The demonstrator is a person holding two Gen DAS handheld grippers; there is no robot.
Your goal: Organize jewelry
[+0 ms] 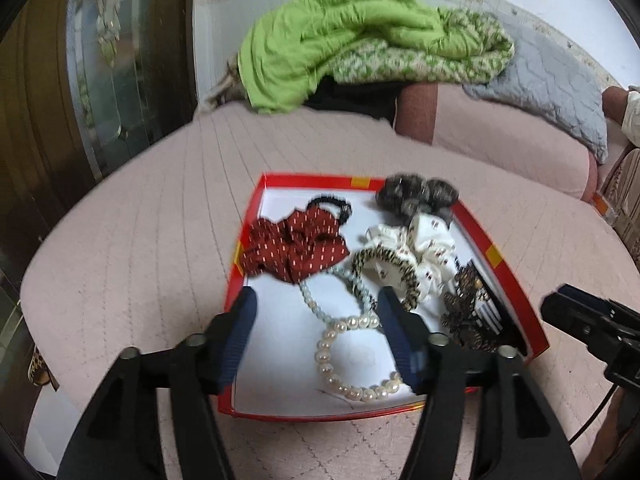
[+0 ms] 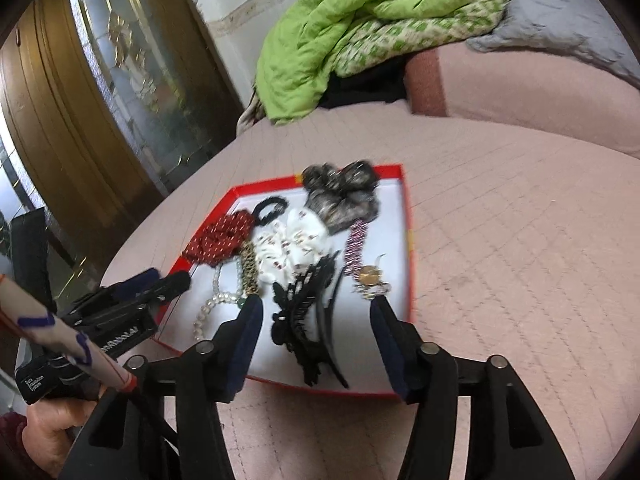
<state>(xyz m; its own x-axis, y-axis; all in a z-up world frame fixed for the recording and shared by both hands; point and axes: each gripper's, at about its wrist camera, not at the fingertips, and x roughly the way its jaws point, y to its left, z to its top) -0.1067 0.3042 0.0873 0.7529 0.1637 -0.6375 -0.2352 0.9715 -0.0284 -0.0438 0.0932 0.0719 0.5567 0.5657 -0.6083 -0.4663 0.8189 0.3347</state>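
On the pink quilted bed (image 1: 132, 248) a red-rimmed tray (image 1: 502, 258) with a white floor held all the jewelry and hair pieces. Far left in the tray sat a red dotted scrunchie (image 1: 294, 250), touching a black hair tie (image 1: 340, 206) behind it. Next right, a pale bead bracelet (image 1: 320, 298) ran into a pearl strand (image 1: 340, 360) looped near the front rim. Mid-tray, a leopard-print scrunchie (image 1: 394, 266) overlapped a white printed scrunchie (image 1: 430, 246); a grey furry scrunchie (image 1: 416, 196) sat at the back rim. Toward the right rim lay a brown beaded hair comb (image 1: 468, 312), and in the right wrist view a black lace hair claw (image 2: 304, 312) and a watch (image 2: 370, 274) with a pink beaded strap. Left gripper (image 1: 320, 312) hung over the tray's front, jaws spread, nothing pinched, pearls below the gap. Right gripper (image 2: 316, 318) likewise spread and empty above the claw, watch just by its right finger. Green quilt (image 1: 340, 40) heaped at the back
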